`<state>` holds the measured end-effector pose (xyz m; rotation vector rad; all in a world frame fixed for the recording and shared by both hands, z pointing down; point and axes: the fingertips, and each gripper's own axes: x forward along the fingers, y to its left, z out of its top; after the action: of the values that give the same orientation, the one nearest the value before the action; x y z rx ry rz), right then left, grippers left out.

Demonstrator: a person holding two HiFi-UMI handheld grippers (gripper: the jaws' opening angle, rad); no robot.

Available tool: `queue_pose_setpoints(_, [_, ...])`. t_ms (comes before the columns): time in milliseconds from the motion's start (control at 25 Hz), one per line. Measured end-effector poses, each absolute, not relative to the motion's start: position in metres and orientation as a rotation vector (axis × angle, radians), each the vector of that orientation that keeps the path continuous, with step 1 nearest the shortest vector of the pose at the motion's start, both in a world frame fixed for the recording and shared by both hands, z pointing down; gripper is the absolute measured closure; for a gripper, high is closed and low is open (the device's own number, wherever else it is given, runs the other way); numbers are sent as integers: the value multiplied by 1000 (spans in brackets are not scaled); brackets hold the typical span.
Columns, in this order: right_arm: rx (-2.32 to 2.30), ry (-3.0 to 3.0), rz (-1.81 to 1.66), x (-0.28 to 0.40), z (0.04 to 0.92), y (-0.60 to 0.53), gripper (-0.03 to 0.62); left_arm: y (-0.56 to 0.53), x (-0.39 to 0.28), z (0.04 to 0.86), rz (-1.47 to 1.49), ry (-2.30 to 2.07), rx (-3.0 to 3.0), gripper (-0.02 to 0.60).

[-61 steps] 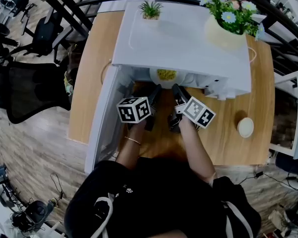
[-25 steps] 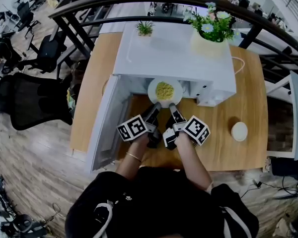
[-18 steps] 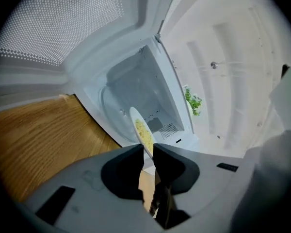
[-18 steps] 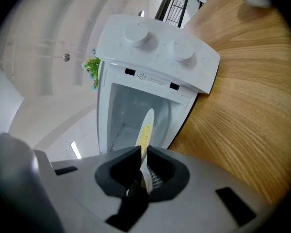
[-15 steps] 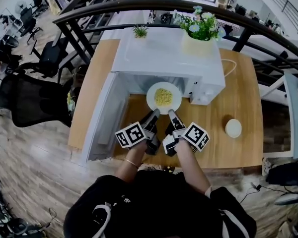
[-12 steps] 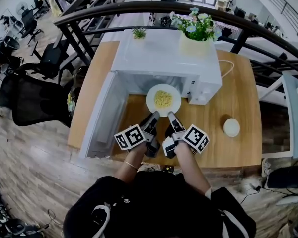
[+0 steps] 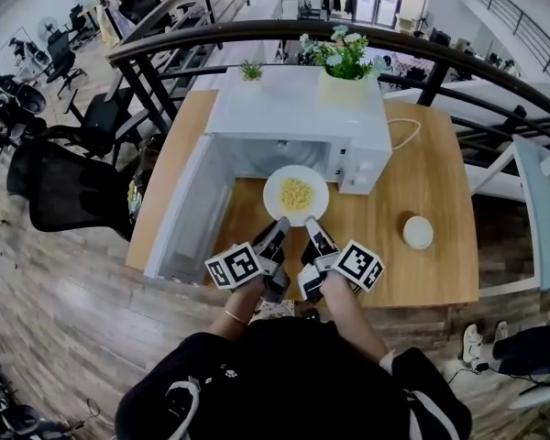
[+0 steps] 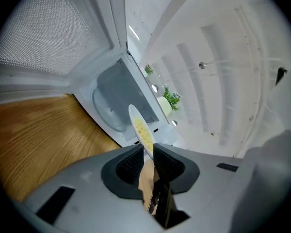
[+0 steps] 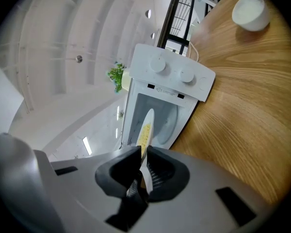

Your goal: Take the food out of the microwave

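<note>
Wooden table (image 7: 440, 177), rectangular, with a black railing (image 7: 412, 39) curving behind it and a black office chair (image 7: 69, 191) off its left side.

White microwave (image 7: 293, 108) stood at the back of the table, two round knobs (image 9: 157, 64) on its control panel. Its door (image 7: 188, 209) hung wide open to the left and the cavity was empty, with only the glass turntable (image 8: 109, 113) seen inside.

On the microwave's top, at the right corner, a pale pot of flowers (image 7: 341, 71); at the left corner, a small green plant (image 7: 250, 70).

Left gripper (image 7: 280, 227) and right gripper (image 7: 310, 227) reached forward side by side, each with its marker cube trailing. Both pointed about level toward the microwave.

White plate (image 7: 317, 181) sat out of the cavity, just in front of the open mouth, over the tabletop. The left gripper (image 8: 146, 152) was clamped on the plate's near rim, left of middle, with one pad above and one below. The right gripper (image 9: 144, 155) was clamped on the same rim just beside it, right of middle. The plate (image 8: 136, 120) showed edge-on in both gripper views.

Small white bowl (image 7: 417, 232) stood on the table well to the right of the plate, apart from everything.

Yellow food (image 7: 296, 193) lay heaped in the plate's middle.
</note>
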<state>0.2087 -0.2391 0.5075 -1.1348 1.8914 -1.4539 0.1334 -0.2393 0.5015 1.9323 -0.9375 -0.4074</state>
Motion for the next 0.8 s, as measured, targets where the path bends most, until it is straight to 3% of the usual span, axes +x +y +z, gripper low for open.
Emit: queue_pose_setpoints(800, [-1126,1903,-1395,215,491,-215,554,-216,140,485,-408,-905,1985,517])
